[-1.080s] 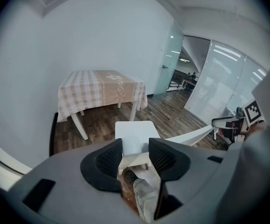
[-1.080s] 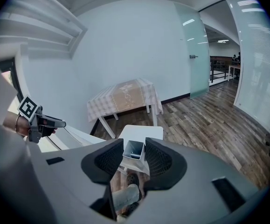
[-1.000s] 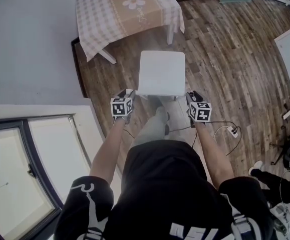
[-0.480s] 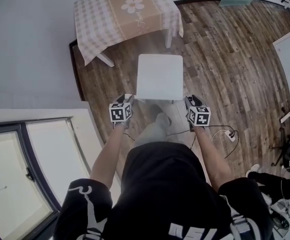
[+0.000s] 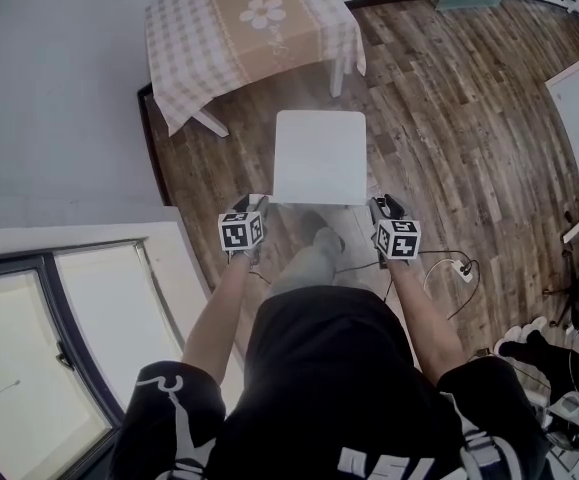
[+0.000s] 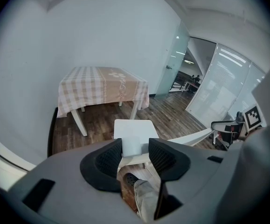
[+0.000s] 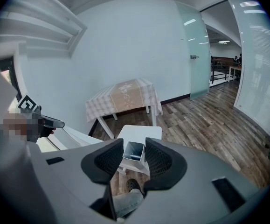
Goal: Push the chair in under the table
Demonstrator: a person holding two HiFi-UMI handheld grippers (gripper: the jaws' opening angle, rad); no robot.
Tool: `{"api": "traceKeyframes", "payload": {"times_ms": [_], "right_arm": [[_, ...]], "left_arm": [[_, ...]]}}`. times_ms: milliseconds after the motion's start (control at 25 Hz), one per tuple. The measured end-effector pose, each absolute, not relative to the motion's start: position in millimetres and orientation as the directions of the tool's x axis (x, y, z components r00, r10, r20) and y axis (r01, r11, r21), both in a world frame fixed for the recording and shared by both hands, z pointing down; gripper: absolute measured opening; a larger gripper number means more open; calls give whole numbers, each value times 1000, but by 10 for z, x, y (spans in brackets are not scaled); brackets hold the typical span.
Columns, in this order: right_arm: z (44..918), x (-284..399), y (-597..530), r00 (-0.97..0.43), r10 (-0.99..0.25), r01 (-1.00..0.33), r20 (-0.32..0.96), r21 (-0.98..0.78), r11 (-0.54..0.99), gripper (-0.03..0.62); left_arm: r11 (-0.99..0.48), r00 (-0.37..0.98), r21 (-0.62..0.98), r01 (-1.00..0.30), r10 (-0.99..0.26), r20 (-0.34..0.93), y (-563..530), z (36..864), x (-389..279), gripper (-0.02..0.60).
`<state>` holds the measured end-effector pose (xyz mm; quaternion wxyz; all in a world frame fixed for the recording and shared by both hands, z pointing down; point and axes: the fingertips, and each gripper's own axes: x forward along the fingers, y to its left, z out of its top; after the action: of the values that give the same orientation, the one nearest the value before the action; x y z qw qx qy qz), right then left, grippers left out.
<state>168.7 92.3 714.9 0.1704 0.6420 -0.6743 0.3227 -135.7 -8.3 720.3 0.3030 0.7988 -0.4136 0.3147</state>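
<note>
Our left gripper (image 6: pixel 135 148) is closed on one top corner of the chair (image 5: pixel 319 154) back. Our right gripper (image 7: pixel 135 155) is closed on the other corner. Each gripper has a smooth grey body and two black pads (image 6: pixel 107 158) with a bumpy grid on them. The bit between the right pads looks like a square, hollow end. On top of each gripper sits a cube (image 5: pixel 241 231) with black and white squares.

Below the chair in the head view we see our own shoe (image 5: pixel 318 236) and a light trouser leg. A thin cable runs to a white plug strip (image 5: pixel 463 264) at the lower right. The floor (image 5: pixel 449 118) is brown wood planks with streaks. A window (image 5: pixel 59 348) with a dark frame fills the lower left, and a plain pale wall (image 5: pixel 59 88) is at the left.

The table (image 5: pixel 213 119) stands at the top of the head view. It has white slanted legs and a soft checked cloth (image 5: pixel 189 38) with a tan stripe and a white flower. One table leg (image 5: pixel 340 68) stands just above the chair's far edge.

The chair is in the middle of the head view. It is white, smooth and square. It stands apart from the table, with a strip of floor between them, and is not under it yet.
</note>
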Motion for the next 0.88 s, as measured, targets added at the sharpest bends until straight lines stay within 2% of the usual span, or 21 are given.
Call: {"api": "traceKeyframes", "payload": {"times_ms": [360, 880], "right_arm": [[7145, 1760, 751, -76, -763, -978, 642, -197, -69, 144], [7144, 1960, 257, -98, -750, -981, 654, -189, -37, 146]], "left_arm": [[-473, 463, 228, -851, -471, 751, -196, 7205, -1312, 195], [-449, 477, 262, -854, -475, 740, -473, 7210, -1169, 198]]}}
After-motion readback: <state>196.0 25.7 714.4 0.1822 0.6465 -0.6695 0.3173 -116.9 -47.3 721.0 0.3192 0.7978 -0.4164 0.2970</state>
